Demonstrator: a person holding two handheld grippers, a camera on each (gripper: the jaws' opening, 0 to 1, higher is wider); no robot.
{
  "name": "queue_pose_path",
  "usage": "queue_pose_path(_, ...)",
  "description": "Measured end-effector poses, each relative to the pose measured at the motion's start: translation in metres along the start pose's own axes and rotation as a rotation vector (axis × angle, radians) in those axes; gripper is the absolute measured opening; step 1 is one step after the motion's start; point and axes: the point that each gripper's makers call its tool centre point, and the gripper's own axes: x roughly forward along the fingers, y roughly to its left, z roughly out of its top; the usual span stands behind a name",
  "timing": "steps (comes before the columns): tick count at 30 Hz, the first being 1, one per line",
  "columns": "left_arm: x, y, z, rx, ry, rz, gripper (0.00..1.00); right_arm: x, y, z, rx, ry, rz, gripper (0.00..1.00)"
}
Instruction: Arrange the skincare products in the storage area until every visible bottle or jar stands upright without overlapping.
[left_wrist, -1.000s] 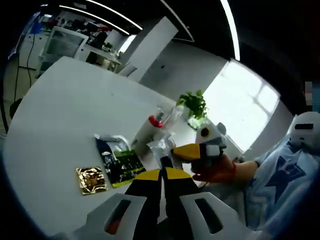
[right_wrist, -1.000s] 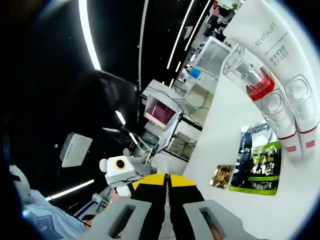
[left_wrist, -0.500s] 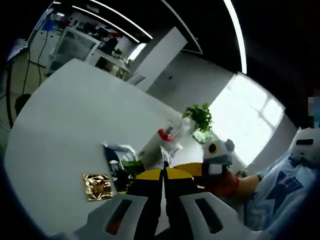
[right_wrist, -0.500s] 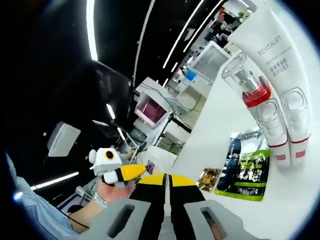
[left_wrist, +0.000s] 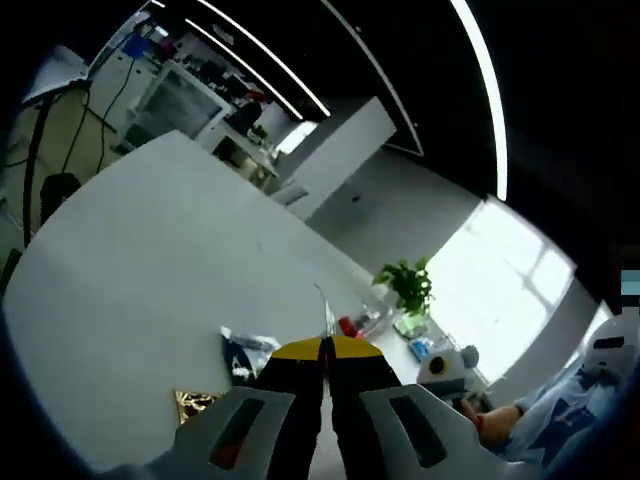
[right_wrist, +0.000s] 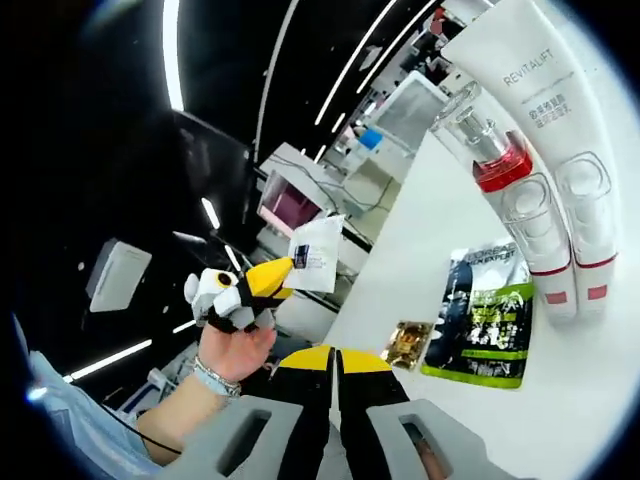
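Since half a second ago my left gripper (right_wrist: 290, 268) has risen in the right gripper view and now pinches a small white sachet (right_wrist: 318, 255) in its closed jaws. My right gripper (right_wrist: 333, 358) has its jaws together on nothing. Taking the green-and-black sachet (right_wrist: 484, 310) on the white table (right_wrist: 560, 410) as landmark: gold sachet (right_wrist: 407, 343) just beside it, red-collared bottle (right_wrist: 493, 150), two clear-capped bottles (right_wrist: 560, 235) and white Revitalift tube (right_wrist: 545, 85) lying flat just beyond it.

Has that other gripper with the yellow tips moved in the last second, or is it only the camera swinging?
Yes. In the right gripper view the left gripper has risen from beside this view's own jaws toward the white cabinets behind the table, and now pinches a white packet.
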Motion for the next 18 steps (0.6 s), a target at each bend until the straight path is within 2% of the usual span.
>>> queue_pose_path(3, 0.009, 0.011, 0.004, -0.007, -0.011, 0.011, 0.00, 0.001, 0.000, -0.004, -0.013, 0.014, -0.005, 0.00)
queue_pose_path(6, 0.020, 0.036, 0.001, -0.085, 0.015, 0.059, 0.00, 0.003, -0.002, -0.009, -0.014, 0.034, -0.009, 0.00)
queue_pose_path(7, 0.023, 0.041, 0.001, -0.083, 0.020, 0.069, 0.00, 0.004, -0.004, -0.011, -0.011, 0.042, -0.012, 0.00)
queue_pose_path(10, 0.034, 0.049, -0.001, -0.095, 0.032, 0.061, 0.00, 0.003, -0.005, -0.014, -0.010, 0.053, -0.020, 0.00)
queue_pose_path(13, 0.043, 0.062, -0.008, -0.124, 0.055, 0.074, 0.00, 0.004, -0.007, -0.015, -0.011, 0.058, -0.025, 0.00)
queue_pose_path(16, 0.047, 0.084, -0.024, -0.105, 0.120, 0.138, 0.00, 0.003, -0.005, -0.016, 0.029, 0.061, -0.012, 0.00)
queue_pose_path(18, 0.048, 0.092, -0.030, -0.109, 0.141, 0.155, 0.00, 0.003, -0.005, -0.017, 0.038, 0.064, -0.009, 0.00)
